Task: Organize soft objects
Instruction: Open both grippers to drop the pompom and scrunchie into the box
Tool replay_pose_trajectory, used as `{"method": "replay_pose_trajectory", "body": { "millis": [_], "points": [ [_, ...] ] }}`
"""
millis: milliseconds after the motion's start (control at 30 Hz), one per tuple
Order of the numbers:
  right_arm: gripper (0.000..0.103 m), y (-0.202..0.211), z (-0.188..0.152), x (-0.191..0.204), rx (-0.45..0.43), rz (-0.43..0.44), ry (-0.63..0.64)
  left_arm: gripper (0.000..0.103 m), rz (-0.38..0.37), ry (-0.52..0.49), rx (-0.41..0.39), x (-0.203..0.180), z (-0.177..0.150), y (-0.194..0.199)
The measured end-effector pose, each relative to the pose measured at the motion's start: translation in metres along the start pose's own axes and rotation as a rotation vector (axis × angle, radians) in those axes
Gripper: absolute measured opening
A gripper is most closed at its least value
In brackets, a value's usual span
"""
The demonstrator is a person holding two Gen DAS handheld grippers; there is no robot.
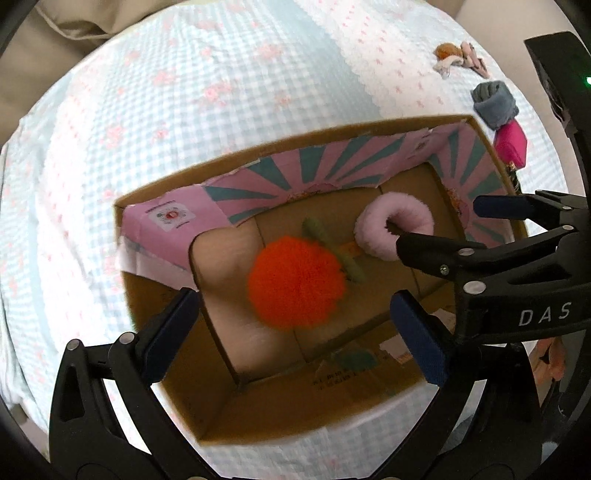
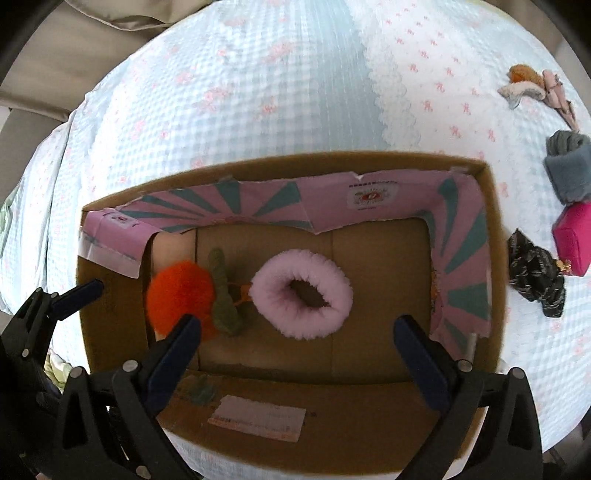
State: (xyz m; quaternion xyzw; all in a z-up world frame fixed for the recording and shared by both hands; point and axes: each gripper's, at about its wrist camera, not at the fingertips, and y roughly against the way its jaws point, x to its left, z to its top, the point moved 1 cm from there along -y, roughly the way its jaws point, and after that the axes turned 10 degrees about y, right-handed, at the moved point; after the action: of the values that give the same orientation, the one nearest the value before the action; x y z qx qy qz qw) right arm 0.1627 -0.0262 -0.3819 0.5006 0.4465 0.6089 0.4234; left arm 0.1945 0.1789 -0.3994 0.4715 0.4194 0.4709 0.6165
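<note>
An open cardboard box [image 1: 229, 417] [image 2: 495, 229] with pink and teal lining lies on the bed. Inside lie an orange pom-pom [image 1: 295, 282] [image 2: 181, 295] with green leaves [image 2: 223, 299] and a fluffy pink scrunchie [image 1: 393, 225] [image 2: 301, 293]. My left gripper [image 1: 295, 332] is open and empty above the box, over the pom-pom. My right gripper [image 2: 295, 343] is open and empty above the box, near the scrunchie; it also shows in the left wrist view [image 1: 439, 225].
On the checked bedspread [image 2: 258, 92] right of the box lie a grey plush item [image 2: 567, 166], a magenta pouch [image 2: 574, 236], a black scrunchie [image 2: 535, 273] and a small heap of orange, white and pink pieces [image 2: 532, 83]. Beige bedding [image 1: 66, 22] lies beyond.
</note>
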Motion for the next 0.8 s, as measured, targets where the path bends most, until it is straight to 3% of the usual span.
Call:
{"method": "replay_pose_trajectory", "body": {
  "millis": [367, 800],
  "points": [
    [0.103, 0.081, -0.015, 0.019, -0.139, -0.076, 0.072, 0.103, 0.009, 0.085, -0.136, 0.005, -0.010, 0.082],
    [0.103, 0.226, -0.063, 0.046, -0.504, -0.275, 0.159, 0.103, 0.003, 0.144, -0.399, -0.017, -0.040, 0.204]
  ]
}}
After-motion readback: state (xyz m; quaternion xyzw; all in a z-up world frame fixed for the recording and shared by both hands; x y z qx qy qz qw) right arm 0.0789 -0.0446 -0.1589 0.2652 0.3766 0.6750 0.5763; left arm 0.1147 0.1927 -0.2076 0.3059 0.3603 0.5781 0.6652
